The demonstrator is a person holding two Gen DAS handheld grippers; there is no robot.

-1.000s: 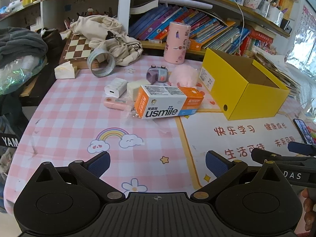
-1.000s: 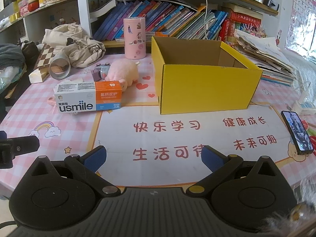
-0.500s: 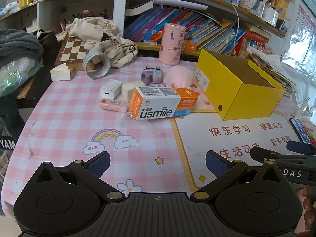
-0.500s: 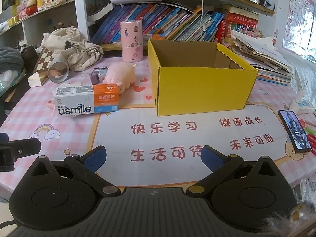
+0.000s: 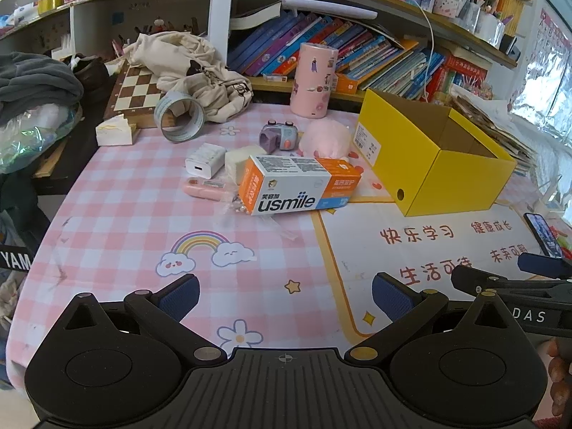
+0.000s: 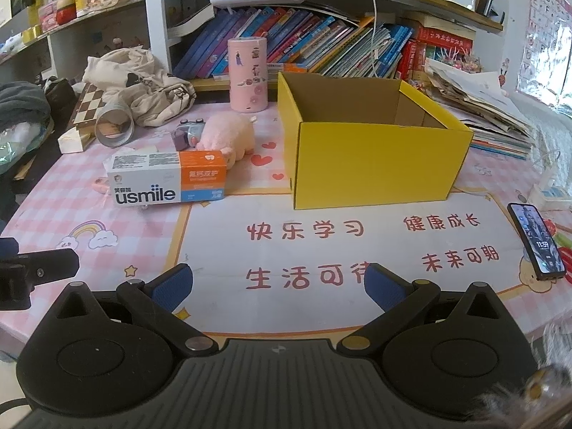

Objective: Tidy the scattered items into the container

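- Left wrist view: usmile box [image 5: 298,185] sits lower, nearer frame centre than before; left gripper [image 5: 285,295] wide open, empty.
- Right gripper [image 6: 278,284] likewise; yellow box [image 6: 371,159] slightly lower.

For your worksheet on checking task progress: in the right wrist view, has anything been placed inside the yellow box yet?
No, the yellow box shows only bare cardboard walls inside, while the usmile carton lies outside on the table.

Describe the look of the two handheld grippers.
Both are matte black plastic. The left gripper and right gripper each have a ribbed base, two round discs, brass-coloured pivot pins and blue textured pads. White lettering "DAS" marks the right one's side.
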